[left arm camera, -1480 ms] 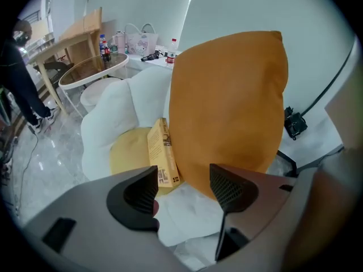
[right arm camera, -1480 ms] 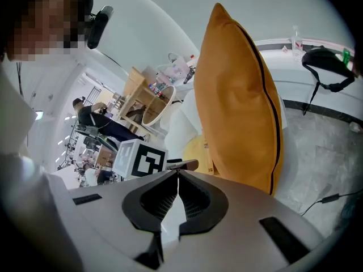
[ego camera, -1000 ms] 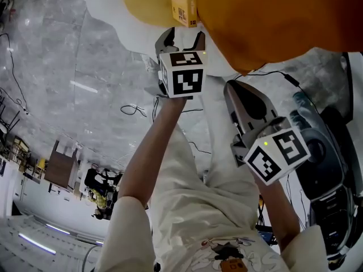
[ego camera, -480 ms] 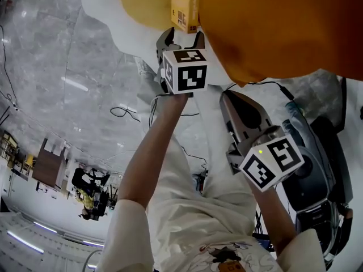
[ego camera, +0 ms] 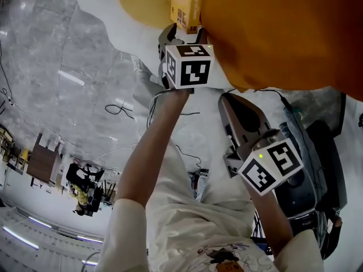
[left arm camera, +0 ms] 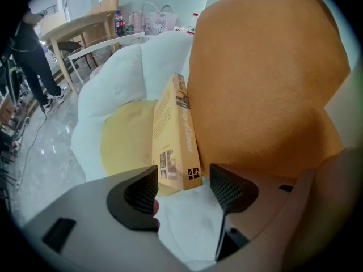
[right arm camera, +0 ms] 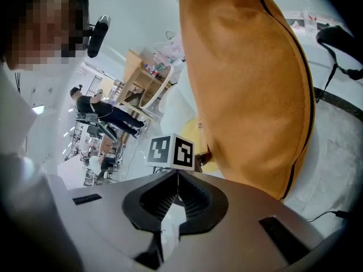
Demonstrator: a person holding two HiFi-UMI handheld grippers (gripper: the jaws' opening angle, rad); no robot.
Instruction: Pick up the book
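The two black fingers (left arm camera: 229, 188) of the left gripper (left arm camera: 184, 188) are wide apart. The bottom end of the book (left arm camera: 176, 135) sits right at the gap between them. I cannot tell if the fingers touch it. The book is yellow and stands on its edge. It leans between a flat yellow cushion (left arm camera: 125, 146) and a big orange cushion (left arm camera: 266, 78) on a white seat (left arm camera: 122, 75). The left arm (ego camera: 150, 152) is stretched far out and points the gripper straight at the book.

The right gripper (right arm camera: 177, 194) has its fingers pressed together with nothing in them. It is held lower and further back, beside the orange cushion. The right arm (ego camera: 272, 214) is bent close to the body.
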